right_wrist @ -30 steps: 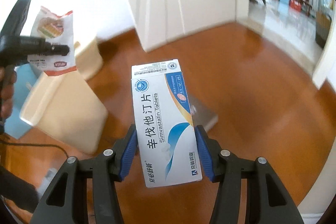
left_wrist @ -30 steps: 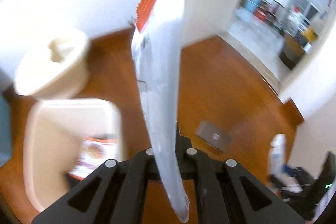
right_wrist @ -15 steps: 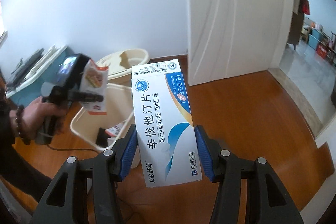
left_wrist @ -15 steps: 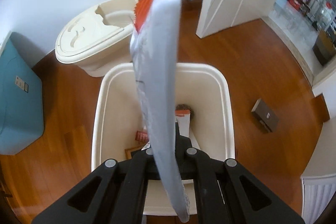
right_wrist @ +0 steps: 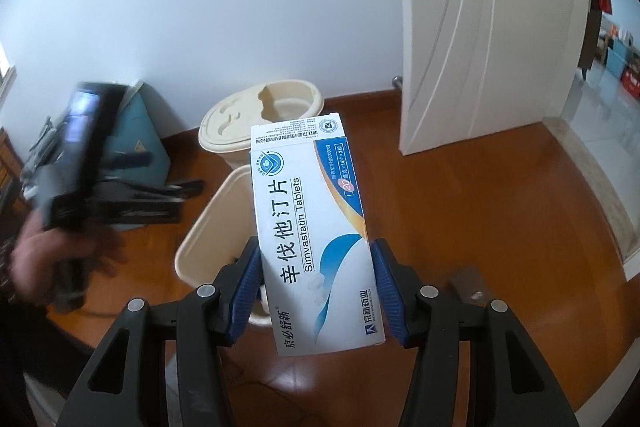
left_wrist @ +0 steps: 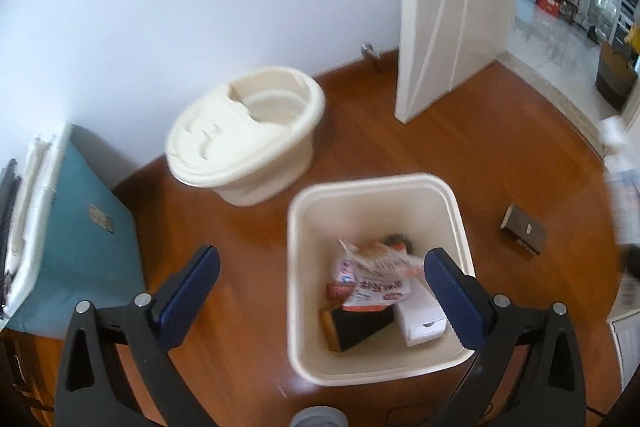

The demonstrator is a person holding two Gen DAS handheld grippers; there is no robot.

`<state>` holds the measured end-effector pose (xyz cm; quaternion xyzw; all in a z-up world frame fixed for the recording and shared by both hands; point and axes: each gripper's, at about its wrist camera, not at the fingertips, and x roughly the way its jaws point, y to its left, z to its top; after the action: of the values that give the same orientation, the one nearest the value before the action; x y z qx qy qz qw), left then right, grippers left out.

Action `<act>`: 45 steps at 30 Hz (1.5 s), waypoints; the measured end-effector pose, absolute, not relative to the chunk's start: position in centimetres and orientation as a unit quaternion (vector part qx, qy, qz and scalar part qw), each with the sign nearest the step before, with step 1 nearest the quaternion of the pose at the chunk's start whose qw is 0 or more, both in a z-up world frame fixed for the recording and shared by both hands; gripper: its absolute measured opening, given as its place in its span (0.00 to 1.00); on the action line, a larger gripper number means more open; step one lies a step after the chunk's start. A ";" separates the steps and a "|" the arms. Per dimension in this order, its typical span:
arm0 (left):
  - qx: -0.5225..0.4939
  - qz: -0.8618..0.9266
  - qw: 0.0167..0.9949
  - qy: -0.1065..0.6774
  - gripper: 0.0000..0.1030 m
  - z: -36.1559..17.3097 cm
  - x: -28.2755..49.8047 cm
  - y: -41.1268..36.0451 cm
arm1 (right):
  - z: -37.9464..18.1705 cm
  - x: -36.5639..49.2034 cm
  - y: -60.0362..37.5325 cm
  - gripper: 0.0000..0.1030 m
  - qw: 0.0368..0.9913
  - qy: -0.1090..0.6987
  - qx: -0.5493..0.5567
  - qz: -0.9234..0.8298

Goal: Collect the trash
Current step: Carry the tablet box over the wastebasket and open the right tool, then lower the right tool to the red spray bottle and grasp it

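Note:
My left gripper [left_wrist: 322, 279] is open and empty above the cream trash bin [left_wrist: 456, 211]. The snack wrapper [left_wrist: 380, 279] with red edge lies inside the bin on other trash. My right gripper [right_wrist: 316, 279] is shut on a white and blue tablet box [right_wrist: 312, 227], held upright above the floor. The bin [right_wrist: 208, 231] shows behind and left of the box in the right wrist view. The left gripper [right_wrist: 132, 195] appears there too, blurred, held by a hand over the bin's left side.
A round cream lidded container [left_wrist: 248, 139] stands by the wall behind the bin. A teal box [left_wrist: 80, 227] is at the left. A small dark object [left_wrist: 524, 231] lies on the wooden floor right of the bin. A white door [left_wrist: 452, 7] stands open.
My left gripper opened and let go of the snack wrapper, which now lies in the bin. My right gripper came closer to the bin with the tablet box.

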<state>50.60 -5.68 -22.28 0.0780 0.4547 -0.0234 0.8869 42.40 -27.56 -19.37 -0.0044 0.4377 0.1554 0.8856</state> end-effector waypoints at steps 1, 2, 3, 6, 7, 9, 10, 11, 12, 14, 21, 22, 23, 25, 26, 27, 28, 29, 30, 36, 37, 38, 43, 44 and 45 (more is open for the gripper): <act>0.077 -0.019 0.889 0.450 1.00 -21.5 50.3 -5.1 | -19.6 43.1 -26.4 0.55 0.885 0.438 -0.008 0.157; 0.079 -0.016 0.890 0.448 1.00 -20.8 50.1 -4.3 | -20.1 43.9 -25.0 0.54 0.884 0.439 -0.013 0.159; 0.080 -0.014 0.891 0.447 1.00 -20.4 50.1 -3.7 | -20.6 44.6 -24.1 0.54 0.882 0.442 -0.013 0.161; 0.060 0.001 0.897 0.438 1.00 -19.7 49.4 -1.6 | -23.9 47.0 -20.5 0.55 0.865 0.473 0.002 0.164; 0.050 0.003 0.898 0.438 1.00 -19.9 49.4 -1.1 | -25.6 47.9 -19.1 0.55 0.858 0.487 0.005 0.160; 0.044 0.004 0.896 0.443 1.00 -20.2 49.6 -0.4 | -28.4 49.6 -17.1 0.55 0.846 0.511 0.006 0.152; 0.043 0.003 0.893 0.448 1.00 -20.5 49.7 -0.1 | -29.3 50.1 -16.5 0.56 0.842 0.519 0.005 0.148; 0.041 0.003 0.891 0.452 1.00 -20.9 49.8 0.1 | -30.8 50.8 -15.7 0.56 0.835 0.533 0.002 0.139; 0.037 0.002 0.888 0.458 1.00 -21.4 50.0 0.3 | -31.8 51.3 -15.3 0.57 0.830 0.541 0.002 0.134; 0.031 0.001 0.889 0.457 1.00 -21.6 50.2 0.5 | -33.8 52.1 -14.4 0.59 0.820 0.559 -0.002 0.126; 0.044 -0.010 0.892 0.451 1.00 -21.6 50.6 -0.6 | -34.8 51.8 -14.3 0.93 0.819 0.561 -0.027 0.117; 0.046 -0.012 0.892 0.450 1.00 -21.6 50.5 -0.8 | -34.4 51.6 -14.8 0.93 0.817 0.564 -0.028 0.118; 0.046 -0.015 0.892 0.450 1.00 -21.6 50.4 -1.0 | -33.5 51.4 -15.6 0.93 0.818 0.561 -0.027 0.125; 0.027 -0.028 0.888 0.458 1.00 -21.6 50.1 -1.4 | -31.0 50.6 -17.9 0.93 0.826 0.546 -0.041 0.136; 0.018 -0.031 0.885 0.465 1.00 -21.8 49.9 -1.9 | -29.9 50.5 -19.1 0.93 0.830 0.539 -0.049 0.135; 0.006 -0.039 0.878 0.477 1.00 -22.1 49.6 -2.7 | -29.0 50.2 -20.5 0.93 0.835 0.531 -0.054 0.133; -0.004 -0.053 0.870 0.490 1.00 -22.6 49.2 -3.8 | -27.9 49.7 -22.5 0.94 0.842 0.522 -0.058 0.127; -0.010 -0.083 0.858 0.507 1.00 -23.4 48.6 -5.8 | -27.0 49.2 -25.1 0.96 0.847 0.517 -0.056 0.114; -0.012 -0.103 0.850 0.516 1.00 -23.9 48.3 -7.1 | -26.5 48.9 -27.1 0.96 0.850 0.515 -0.054 0.103; 0.033 -0.154 0.836 0.525 1.00 -26.2 46.8 -14.7 | -30.0 45.3 -37.9 0.97 0.846 0.523 -0.084 0.061; 0.038 -0.149 0.838 0.524 1.00 -26.6 46.9 -15.2 | -32.1 44.6 -39.3 0.97 0.837 0.535 -0.093 0.066; 0.042 -0.141 0.839 0.524 1.00 -27.2 47.3 -15.8 | -33.6 44.2 -39.9 0.97 0.832 0.541 -0.099 0.070; 0.018 -0.123 0.822 0.556 1.00 -29.7 49.2 -16.3 | -43.5 42.8 -38.0 0.97 0.793 0.563 -0.173 0.158; 0.022 -0.118 0.820 0.560 1.00 -30.0 49.6 -16.3 | -45.9 43.0 -36.8 0.97 0.780 0.567 -0.191 0.183; 0.022 -0.116 0.820 0.559 1.00 -30.1 49.8 -16.3 | -47.2 43.2 -36.3 0.97 0.773 0.570 -0.198 0.196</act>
<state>49.83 -16.32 -30.09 0.0224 0.5593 -0.1163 0.8205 43.24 -36.27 -47.21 -0.1980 0.5697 0.1957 0.7733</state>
